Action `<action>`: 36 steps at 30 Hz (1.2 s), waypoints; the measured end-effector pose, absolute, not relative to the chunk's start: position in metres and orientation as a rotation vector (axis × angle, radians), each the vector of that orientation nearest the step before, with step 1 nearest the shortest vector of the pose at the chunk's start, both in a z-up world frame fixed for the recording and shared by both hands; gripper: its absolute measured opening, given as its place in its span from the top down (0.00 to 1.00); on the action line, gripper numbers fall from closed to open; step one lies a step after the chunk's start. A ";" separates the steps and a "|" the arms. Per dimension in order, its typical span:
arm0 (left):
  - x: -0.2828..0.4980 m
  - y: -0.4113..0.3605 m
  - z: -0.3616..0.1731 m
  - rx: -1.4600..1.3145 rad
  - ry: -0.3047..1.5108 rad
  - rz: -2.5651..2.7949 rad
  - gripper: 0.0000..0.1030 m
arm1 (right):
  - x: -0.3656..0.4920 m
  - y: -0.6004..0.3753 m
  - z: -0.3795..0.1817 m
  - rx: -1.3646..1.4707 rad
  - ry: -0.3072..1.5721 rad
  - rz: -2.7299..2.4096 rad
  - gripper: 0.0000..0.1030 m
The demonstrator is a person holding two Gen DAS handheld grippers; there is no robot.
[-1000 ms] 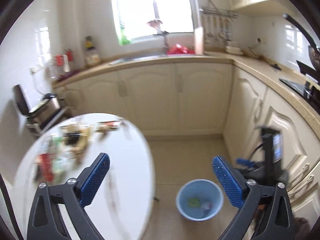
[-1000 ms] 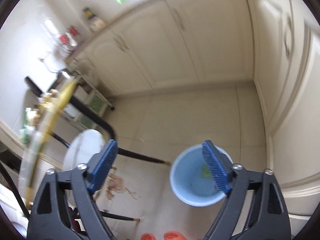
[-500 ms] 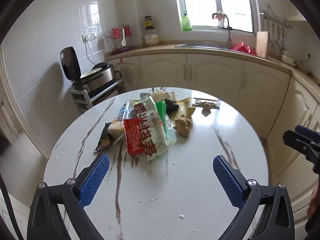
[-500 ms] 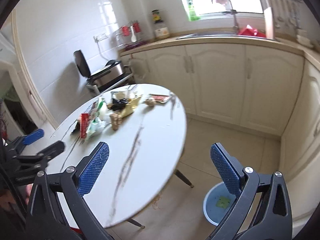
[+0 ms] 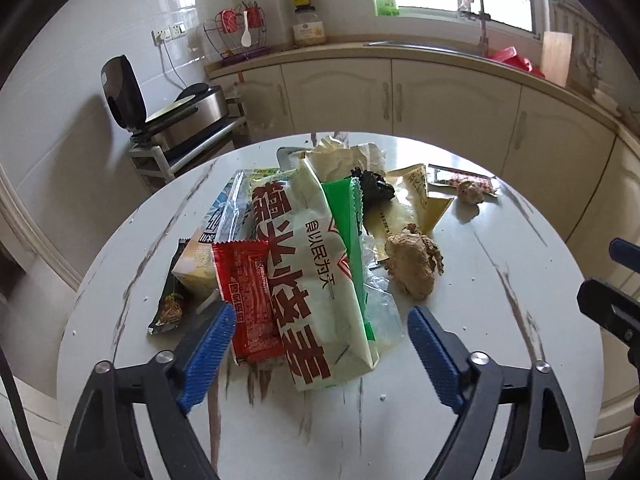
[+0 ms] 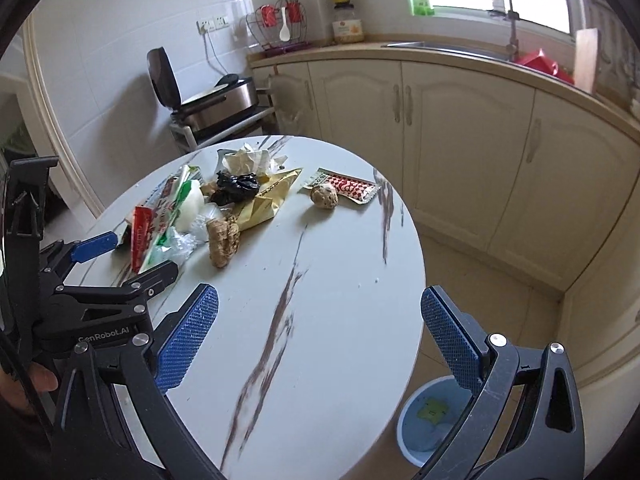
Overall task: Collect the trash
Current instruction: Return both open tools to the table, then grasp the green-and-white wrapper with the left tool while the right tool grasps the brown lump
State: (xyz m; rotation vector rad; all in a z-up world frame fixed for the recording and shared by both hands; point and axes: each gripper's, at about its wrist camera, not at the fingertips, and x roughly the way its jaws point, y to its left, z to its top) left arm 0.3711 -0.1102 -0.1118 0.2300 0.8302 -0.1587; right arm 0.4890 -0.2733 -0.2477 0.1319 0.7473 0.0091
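A heap of trash lies on the round white marble table (image 5: 440,400): a big white-and-green noodle bag (image 5: 308,280), a red sachet (image 5: 248,300), a dark sachet (image 5: 170,304), a brown lump (image 5: 414,264), a black crumpled bag (image 5: 372,186) and a yellow wrapper (image 5: 420,200). My left gripper (image 5: 322,344) hovers at the near end of the heap. Its jaws are closing, with the noodle bag and red sachet ends between them and the pads not pressing. My right gripper (image 6: 320,312) is open over bare tabletop (image 6: 320,260), right of the heap, holding nothing.
A blue bin (image 6: 432,420) stands on the floor by the table's right edge, with some scraps inside. A small brown ball (image 6: 324,196) and a red-checked wrapper (image 6: 352,188) lie apart from the heap. Cream cabinets (image 6: 440,140) and a grill on a rack (image 5: 180,120) ring the room.
Both views swung from the floor and the bin onto the table. My left gripper came close to the heap and its jaws narrowed. The right gripper rose over the tabletop.
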 end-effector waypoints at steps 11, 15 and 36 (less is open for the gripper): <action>0.400 -0.079 -0.097 0.148 0.792 -0.241 0.86 | 0.575 -0.278 -0.263 0.028 0.813 0.028 0.12; 0.398 -0.053 -0.099 0.080 0.801 -0.298 0.87 | 0.595 -0.268 -0.269 -0.030 0.828 0.018 0.28; 0.408 -0.025 -0.104 0.043 0.857 -0.289 0.88 | 0.583 -0.258 -0.265 0.007 0.839 0.146 0.76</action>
